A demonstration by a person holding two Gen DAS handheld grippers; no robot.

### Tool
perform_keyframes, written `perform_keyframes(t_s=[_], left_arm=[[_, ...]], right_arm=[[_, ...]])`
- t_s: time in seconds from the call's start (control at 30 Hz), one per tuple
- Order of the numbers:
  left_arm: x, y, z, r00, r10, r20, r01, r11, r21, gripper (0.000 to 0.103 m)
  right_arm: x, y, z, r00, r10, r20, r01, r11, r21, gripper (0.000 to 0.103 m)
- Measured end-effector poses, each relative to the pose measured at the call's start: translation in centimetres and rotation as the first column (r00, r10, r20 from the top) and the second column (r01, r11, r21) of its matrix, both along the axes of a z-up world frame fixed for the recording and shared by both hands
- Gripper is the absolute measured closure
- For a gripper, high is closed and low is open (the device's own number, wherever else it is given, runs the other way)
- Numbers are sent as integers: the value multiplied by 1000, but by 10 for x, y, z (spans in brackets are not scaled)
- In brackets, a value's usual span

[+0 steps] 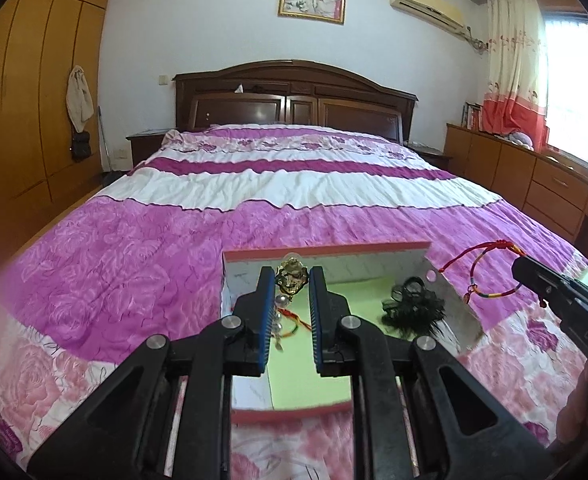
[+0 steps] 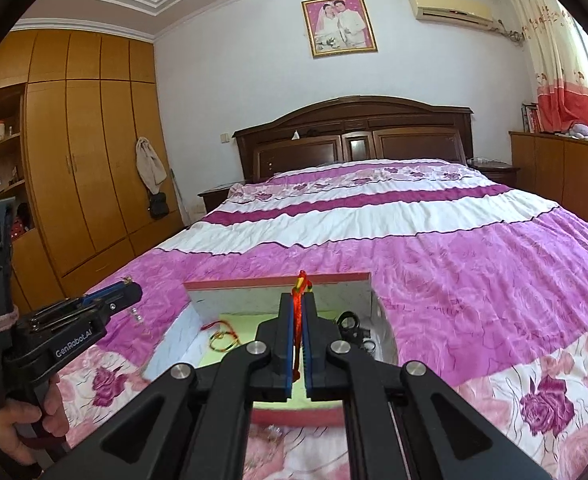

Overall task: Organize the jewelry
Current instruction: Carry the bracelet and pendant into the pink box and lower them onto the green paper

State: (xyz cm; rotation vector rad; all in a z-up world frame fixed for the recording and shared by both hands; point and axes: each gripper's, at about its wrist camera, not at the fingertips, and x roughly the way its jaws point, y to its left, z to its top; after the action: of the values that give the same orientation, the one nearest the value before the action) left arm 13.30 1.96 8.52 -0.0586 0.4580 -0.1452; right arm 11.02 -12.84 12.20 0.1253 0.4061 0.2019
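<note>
Two hand-held grippers hang over an open box (image 1: 382,249) lying on the bed (image 1: 254,184). The left hand-held gripper (image 1: 291,280) has its blue pads spread slightly, pinching a gold brooch (image 1: 290,280) with pearl drops dangling below it, just above the box's green floor. To its right, the right hand-held gripper (image 2: 301,300) is pressed together on a red cord bracelet (image 1: 484,268), whose colourful loop hangs outside the box's right wall. Beneath and ahead of the left gripper, another red-and-yellow cord bracelet (image 2: 224,336) lies inside the box; a black hair accessory (image 1: 412,306) sits at the far right inside.
</note>
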Motion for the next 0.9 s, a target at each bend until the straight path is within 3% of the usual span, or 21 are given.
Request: perform_keyframes(t_s=[0.23, 0.63, 0.9], left_arm=[[25, -6, -21, 1000, 22, -12, -22, 999, 29, 94], [51, -12, -70, 984, 31, -175, -21, 998, 56, 94], [57, -13, -86, 968, 38, -249, -26, 998, 53, 94]], right_arm=[[31, -3, -18, 999, -33, -15, 33, 999, -22, 98], [67, -8, -68, 984, -61, -170, 54, 998, -44, 98], [78, -13, -90, 964, -74, -255, 67, 997, -36, 98]])
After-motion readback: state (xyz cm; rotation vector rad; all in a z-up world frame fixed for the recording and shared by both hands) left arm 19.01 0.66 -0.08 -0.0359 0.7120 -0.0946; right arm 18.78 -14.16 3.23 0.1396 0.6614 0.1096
